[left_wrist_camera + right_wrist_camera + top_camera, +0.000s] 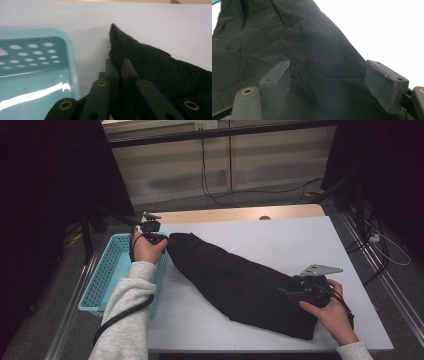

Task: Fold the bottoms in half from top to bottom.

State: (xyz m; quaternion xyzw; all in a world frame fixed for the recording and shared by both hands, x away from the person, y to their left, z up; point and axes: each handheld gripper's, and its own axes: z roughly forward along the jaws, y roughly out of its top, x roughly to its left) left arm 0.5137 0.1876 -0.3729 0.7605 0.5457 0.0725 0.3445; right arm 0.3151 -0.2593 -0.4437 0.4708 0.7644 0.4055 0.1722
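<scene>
A white table with a wood edge stands on a grey floor, a pale wall with hanging cables is behind, and the sides are dark.

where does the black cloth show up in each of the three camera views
High view: the black cloth lies slantwise across the white table, from the left gripper down to the right gripper.
Left gripper view: right of centre, its tip pinched between the shut jaws, beside the blue basket.
Right gripper view: upper left and centre, running between the open jaws.
Shared landmark: the white table.
</scene>
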